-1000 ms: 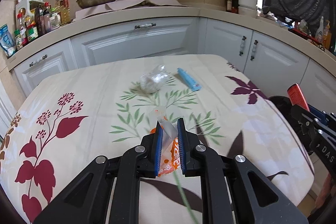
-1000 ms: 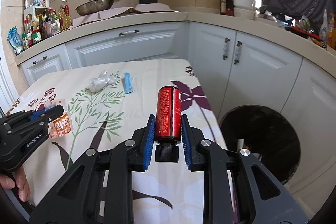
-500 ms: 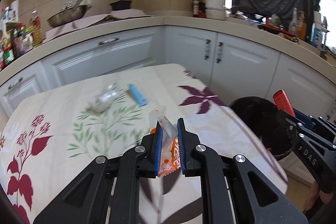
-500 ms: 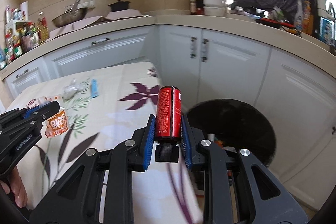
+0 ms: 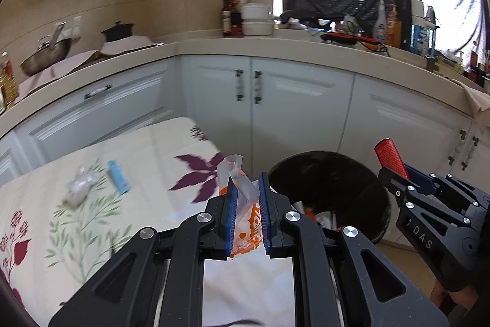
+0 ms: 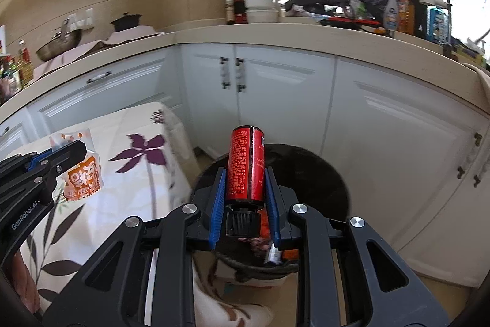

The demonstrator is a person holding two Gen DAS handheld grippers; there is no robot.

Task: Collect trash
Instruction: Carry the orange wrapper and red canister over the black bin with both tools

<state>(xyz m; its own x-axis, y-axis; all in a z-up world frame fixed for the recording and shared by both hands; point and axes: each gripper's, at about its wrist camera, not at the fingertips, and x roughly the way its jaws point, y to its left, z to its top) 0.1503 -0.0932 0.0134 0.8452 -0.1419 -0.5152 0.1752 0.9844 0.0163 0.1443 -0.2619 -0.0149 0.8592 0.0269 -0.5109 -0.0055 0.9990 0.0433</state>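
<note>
My left gripper [image 5: 246,192] is shut on an orange and white snack wrapper [image 5: 245,204], held at the table's right edge beside the black trash bin [image 5: 379,198]. My right gripper [image 6: 245,176] is shut on a red bottle [image 6: 246,164] with a black cap, held over the trash bin [image 6: 337,173], which has litter inside. The right gripper with the bottle [image 5: 390,153] shows at the right of the left wrist view. The left gripper and wrapper [image 6: 84,173] show at the left of the right wrist view. A crumpled clear plastic [image 5: 78,189] and a blue tube [image 5: 118,176] lie on the table.
The table has a floral cloth [image 5: 92,219]. White cabinets [image 5: 291,112] and a counter wrap around behind the bin. The counter holds a pan [image 5: 46,54], a pot [image 5: 118,31], bottles and bowls.
Both grippers have swung right from over the table toward the bin, each still holding its item. The red bottle is now above the bin's mouth.
</note>
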